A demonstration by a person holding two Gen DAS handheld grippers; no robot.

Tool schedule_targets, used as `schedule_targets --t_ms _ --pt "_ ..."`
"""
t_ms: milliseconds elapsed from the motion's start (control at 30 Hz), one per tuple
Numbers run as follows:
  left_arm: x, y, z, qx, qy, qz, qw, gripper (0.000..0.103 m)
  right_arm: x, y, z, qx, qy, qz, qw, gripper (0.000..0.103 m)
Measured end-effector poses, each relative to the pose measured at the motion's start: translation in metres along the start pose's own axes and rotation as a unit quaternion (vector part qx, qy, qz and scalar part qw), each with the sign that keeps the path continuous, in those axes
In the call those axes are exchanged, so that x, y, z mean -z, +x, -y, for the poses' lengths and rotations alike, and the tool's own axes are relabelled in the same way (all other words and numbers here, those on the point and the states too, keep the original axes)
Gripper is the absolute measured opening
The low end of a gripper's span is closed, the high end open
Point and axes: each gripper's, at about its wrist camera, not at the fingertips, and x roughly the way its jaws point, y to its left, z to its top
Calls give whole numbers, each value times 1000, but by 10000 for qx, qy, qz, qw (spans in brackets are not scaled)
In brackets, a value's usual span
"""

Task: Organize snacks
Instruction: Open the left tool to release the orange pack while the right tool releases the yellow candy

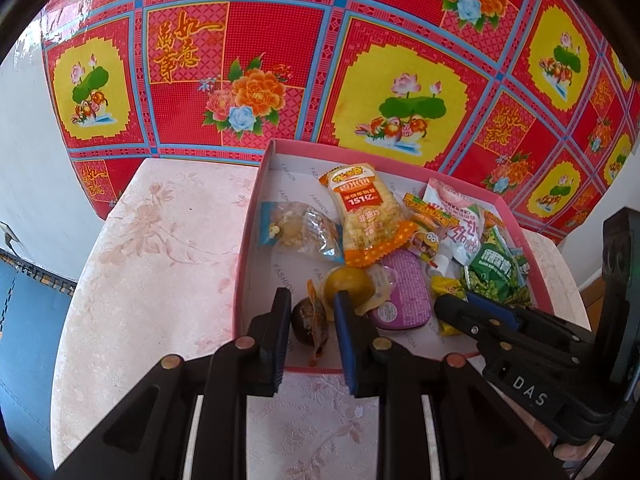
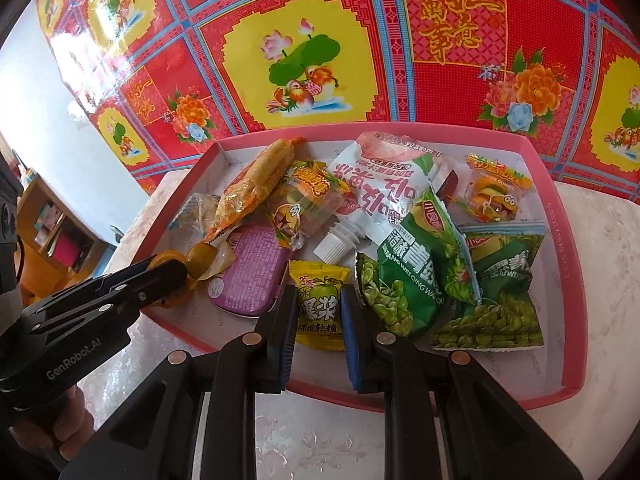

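A pink-rimmed box [image 1: 256, 188] [image 2: 560, 184] on a pale floral table holds the snacks. My left gripper [image 1: 308, 304] is open, its fingers on either side of a dark brown wrapped snack [image 1: 306, 322] at the box's near edge, next to a round yellow-green snack [image 1: 350, 286]. My right gripper [image 2: 320, 304] is open around a yellow candy packet [image 2: 320, 304]; it also shows in the left wrist view [image 1: 464, 308]. The box also holds an orange corn snack bag [image 1: 368, 216], a purple tin [image 2: 250, 280], a white spout pouch [image 2: 384, 196] and green pea bags [image 2: 416, 276].
A red and yellow floral cloth [image 1: 360, 60] hangs behind the table. The pale table top [image 1: 160, 248] lies bare left of the box. A wooden shelf [image 2: 52, 224] stands at the far left in the right wrist view.
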Motion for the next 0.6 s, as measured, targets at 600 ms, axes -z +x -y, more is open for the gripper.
schedule_targets --t_ms 600 --pt "-3 -8 7 52 47 101 9999 43 5 -19 2 -483 100 390 9980 41"
